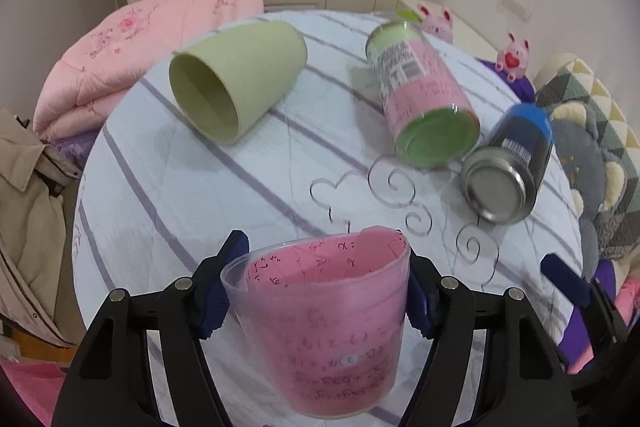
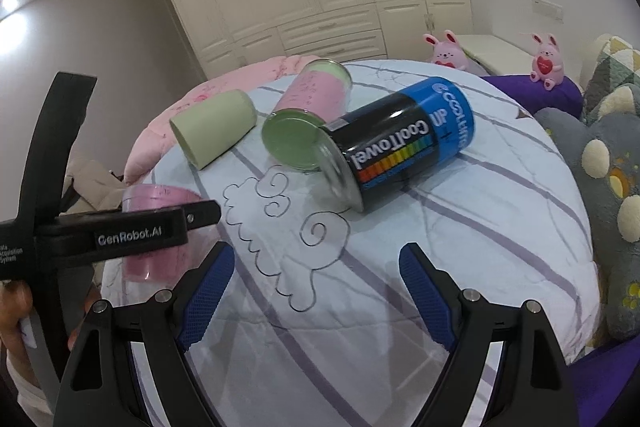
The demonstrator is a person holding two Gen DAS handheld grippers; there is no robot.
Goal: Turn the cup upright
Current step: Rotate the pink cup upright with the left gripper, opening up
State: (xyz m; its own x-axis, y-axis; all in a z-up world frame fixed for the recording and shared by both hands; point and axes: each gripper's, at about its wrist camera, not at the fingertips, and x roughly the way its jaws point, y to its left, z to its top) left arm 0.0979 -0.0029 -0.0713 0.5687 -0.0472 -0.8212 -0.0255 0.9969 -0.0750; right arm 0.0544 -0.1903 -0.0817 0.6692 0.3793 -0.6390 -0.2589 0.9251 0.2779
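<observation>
My left gripper [image 1: 316, 287] is shut on a clear cup lined with pink paper [image 1: 320, 327], held upright with its mouth up, just above the bed's near edge. The same cup [image 2: 148, 239] shows at the left of the right wrist view, partly behind the left gripper's body [image 2: 120, 231]. My right gripper [image 2: 312, 291] is open and empty over the quilt. A pale green cup [image 1: 236, 79] lies on its side at the far left, mouth toward me; it also shows in the right wrist view [image 2: 214, 129].
A pink-and-green jar [image 1: 420, 95] and a blue-black CoolTowel can [image 1: 508, 167] lie on their sides on the striped quilt [image 1: 180, 195]. A pink blanket [image 1: 132, 47] lies far left, plush toys [image 2: 546, 61] and a grey cushion [image 2: 604, 195] at the right.
</observation>
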